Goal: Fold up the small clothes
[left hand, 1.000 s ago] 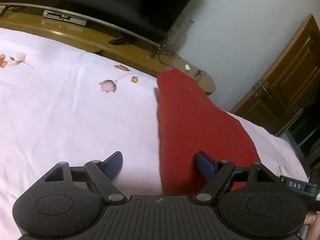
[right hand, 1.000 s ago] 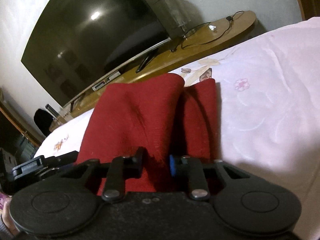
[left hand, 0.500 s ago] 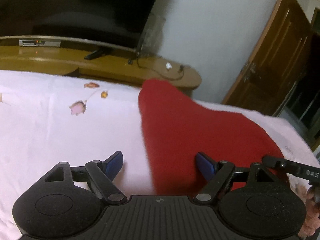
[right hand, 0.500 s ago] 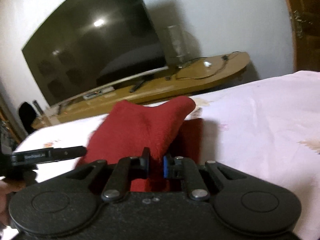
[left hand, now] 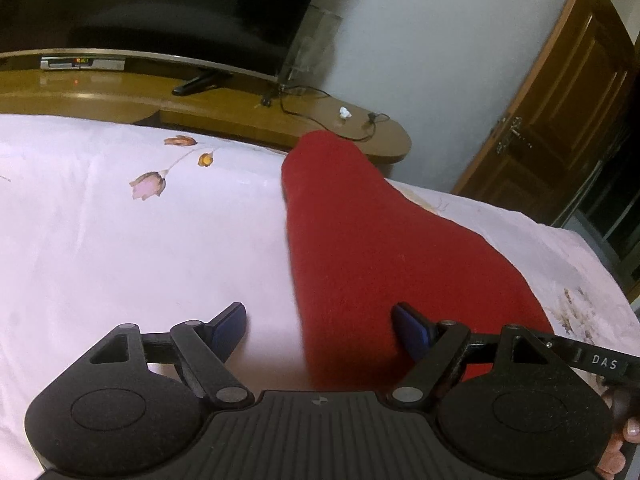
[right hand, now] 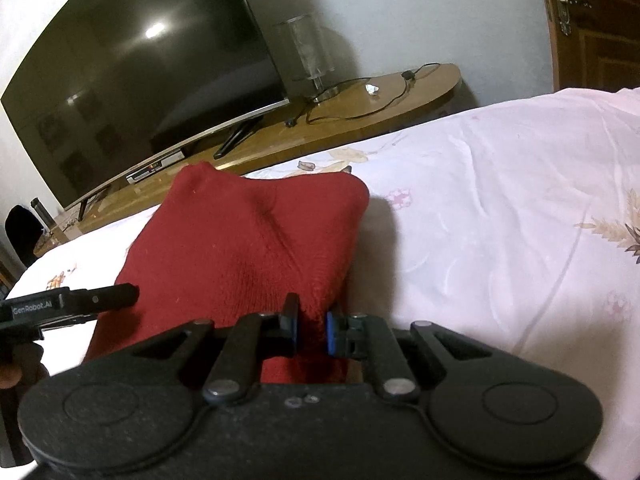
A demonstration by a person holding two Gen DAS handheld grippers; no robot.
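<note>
My right tongs [right hand: 311,329] pinched the red knit cloth [right hand: 248,248] on the bed [right hand: 500,208]. My left tongs [left hand: 320,324] stood wide, holding nothing.

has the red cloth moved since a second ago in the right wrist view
Yes. The red cloth, pinched in the right hand-held gripper, now stands up from the bedsheet; its top edge reaches the wooden TV stand, and the layer beside it is gone.
</note>
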